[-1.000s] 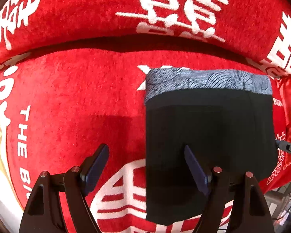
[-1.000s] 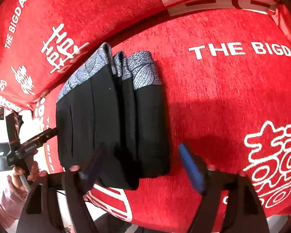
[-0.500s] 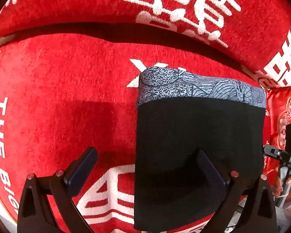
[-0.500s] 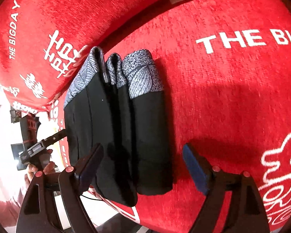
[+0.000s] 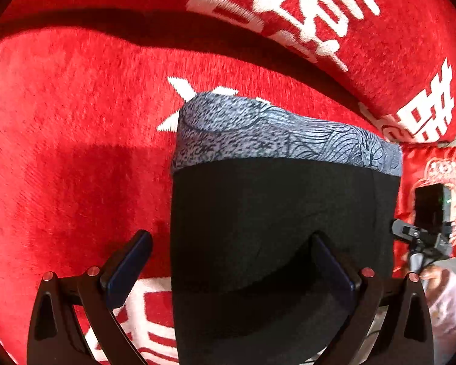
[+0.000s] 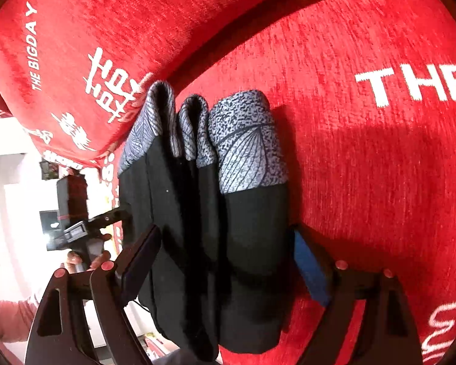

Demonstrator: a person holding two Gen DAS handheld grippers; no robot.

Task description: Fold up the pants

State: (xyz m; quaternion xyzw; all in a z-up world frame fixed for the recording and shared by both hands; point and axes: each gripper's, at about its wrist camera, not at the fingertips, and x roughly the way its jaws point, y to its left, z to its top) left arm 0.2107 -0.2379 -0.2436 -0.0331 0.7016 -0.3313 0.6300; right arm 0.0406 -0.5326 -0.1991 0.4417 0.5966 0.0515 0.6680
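Observation:
The pants (image 5: 273,213) are black with a grey patterned waistband, folded into a compact stack on a red sofa seat. In the right wrist view the pants (image 6: 222,213) show as several layers seen edge-on. My left gripper (image 5: 231,249) is open, its jaws straddling the stack's left part, one finger on the red seat, the other over the black cloth. My right gripper (image 6: 225,249) is open, its jaws on either side of the stack's near end. The other gripper shows at the right edge of the left wrist view (image 5: 422,237) and at the left of the right wrist view (image 6: 85,228).
The red sofa seat (image 5: 76,152) has white lettering. A red back cushion (image 5: 349,30) rises behind the pants, also seen in the right wrist view (image 6: 91,45). The seat's edge and a white room lie beyond the stack (image 6: 15,182).
Both grippers have moved in closer to the folded pants, which now fill more of each view. The jaws stay open. The stack has not visibly moved.

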